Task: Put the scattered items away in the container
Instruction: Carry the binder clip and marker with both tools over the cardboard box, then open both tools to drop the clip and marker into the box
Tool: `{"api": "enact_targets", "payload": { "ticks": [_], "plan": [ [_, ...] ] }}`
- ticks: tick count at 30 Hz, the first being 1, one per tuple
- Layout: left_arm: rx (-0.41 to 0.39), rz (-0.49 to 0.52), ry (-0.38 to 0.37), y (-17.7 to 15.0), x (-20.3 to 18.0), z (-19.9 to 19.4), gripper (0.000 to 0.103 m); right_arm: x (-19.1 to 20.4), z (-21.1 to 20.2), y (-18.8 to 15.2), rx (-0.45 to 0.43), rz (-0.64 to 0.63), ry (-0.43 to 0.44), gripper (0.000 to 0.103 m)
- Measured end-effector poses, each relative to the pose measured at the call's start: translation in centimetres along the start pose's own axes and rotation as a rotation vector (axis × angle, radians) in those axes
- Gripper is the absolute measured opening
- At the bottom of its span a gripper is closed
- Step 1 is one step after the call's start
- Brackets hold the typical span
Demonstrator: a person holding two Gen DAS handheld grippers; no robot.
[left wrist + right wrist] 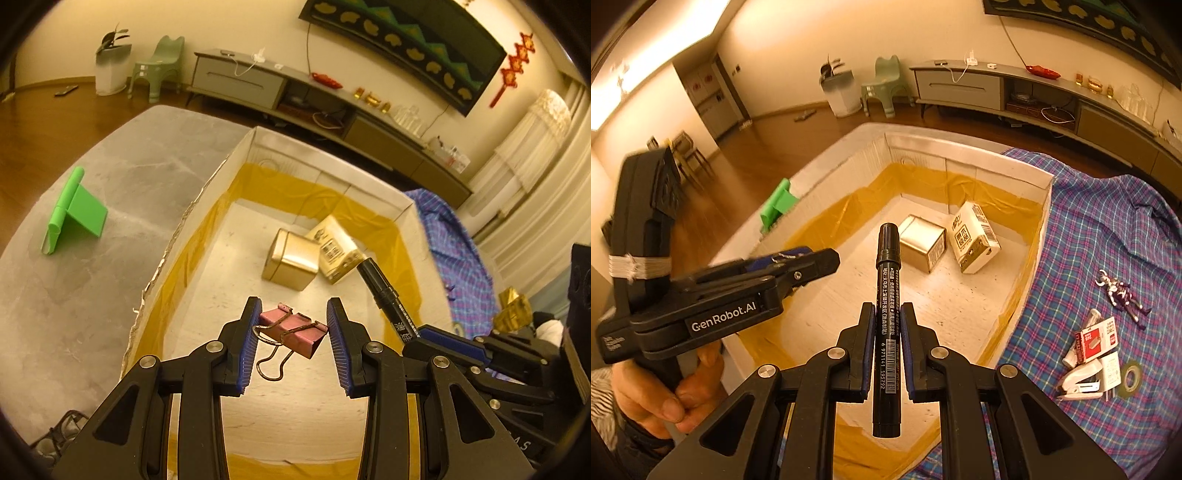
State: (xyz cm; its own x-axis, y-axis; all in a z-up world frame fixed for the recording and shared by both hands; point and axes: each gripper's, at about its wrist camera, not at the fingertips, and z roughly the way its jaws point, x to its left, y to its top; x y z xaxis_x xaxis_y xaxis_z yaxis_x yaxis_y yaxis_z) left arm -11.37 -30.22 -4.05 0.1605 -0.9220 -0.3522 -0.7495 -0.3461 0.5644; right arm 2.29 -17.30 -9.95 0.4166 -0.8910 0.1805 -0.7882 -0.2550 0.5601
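Grey table [74, 288] stood on a wood floor in a warm-lit living room, with a TV console [960, 85] along the far wall, a green stool [159, 70] and a white bin [110, 70] beside it. A white box [325, 166] with yellow tape round its inner walls sat on the table; a checked cloth [1108, 229] covered the table on the box's right side. A green stand [70, 214] was on the bare table left of the box. Inside the box, near its far right corner, a gold tin [291, 262] and a carton [975, 236] lay touching. On the cloth near its right edge lay a figurine [1123, 295], a red staple box [1095, 339], a stapler [1082, 384] and a tape roll [1132, 378]. Left gripper [291, 332] hung over the box's near end, jaws about half apart, a pink binder clip [291, 332] between them; the left pad touched the clip, right pad contact unclear. Right gripper [888, 339] was clamped tight on a black marker [886, 295], cap pointing at the far wall, over the box. A hand [661, 391] held the left gripper's handle.
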Motion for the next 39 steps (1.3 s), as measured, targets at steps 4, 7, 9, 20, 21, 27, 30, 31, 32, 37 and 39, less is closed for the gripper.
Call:
{"api": "enact_targets", "payload": {
  "ticks": [4,7,9,20,21,27,30,31,32,37,39],
  "plan": [
    [0.019,0.028,0.040,-0.2,-0.1,0.5,0.038,0.5,1.2,0.2,0.042,-0.033,-0.029,0.015],
    [0.040,0.037,0.074,-0.3,0.0,1.1,0.038,0.6,2.2,0.3,0.078,-0.045,-0.039,0.015],
    [0.055,0.034,0.075,-0.3,0.1,1.3,0.038,0.7,2.7,0.3,0.098,-0.047,-0.039,0.015],
    [0.072,0.019,0.111,-0.4,0.6,1.4,0.039,0.7,4.1,0.4,0.144,-0.047,-0.055,0.015],
    [0.073,0.009,0.120,-0.4,0.7,1.4,0.039,0.7,4.1,0.4,0.144,-0.043,-0.055,0.015],
    [0.085,0.009,0.111,-0.4,0.7,1.5,0.044,-0.1,3.8,0.4,0.135,-0.010,-0.045,0.017],
    [0.085,0.011,0.111,-0.4,0.7,1.4,0.045,-0.3,3.4,0.3,0.125,-0.001,-0.034,0.017],
    [0.084,0.008,0.109,-0.4,0.7,1.3,0.045,-0.3,3.2,0.3,0.120,0.000,-0.031,0.017],
    [0.082,0.005,0.108,-0.4,0.7,1.3,0.045,-0.3,3.0,0.2,0.116,0.001,-0.028,0.017],
    [0.066,0.005,0.109,-0.3,0.4,0.7,0.047,-0.3,2.1,-0.4,0.095,-0.015,-0.007,0.017],
    [0.056,0.005,0.110,-0.3,0.1,0.3,0.047,-0.3,1.6,-0.6,0.075,-0.021,0.024,0.017]
  ]
}}
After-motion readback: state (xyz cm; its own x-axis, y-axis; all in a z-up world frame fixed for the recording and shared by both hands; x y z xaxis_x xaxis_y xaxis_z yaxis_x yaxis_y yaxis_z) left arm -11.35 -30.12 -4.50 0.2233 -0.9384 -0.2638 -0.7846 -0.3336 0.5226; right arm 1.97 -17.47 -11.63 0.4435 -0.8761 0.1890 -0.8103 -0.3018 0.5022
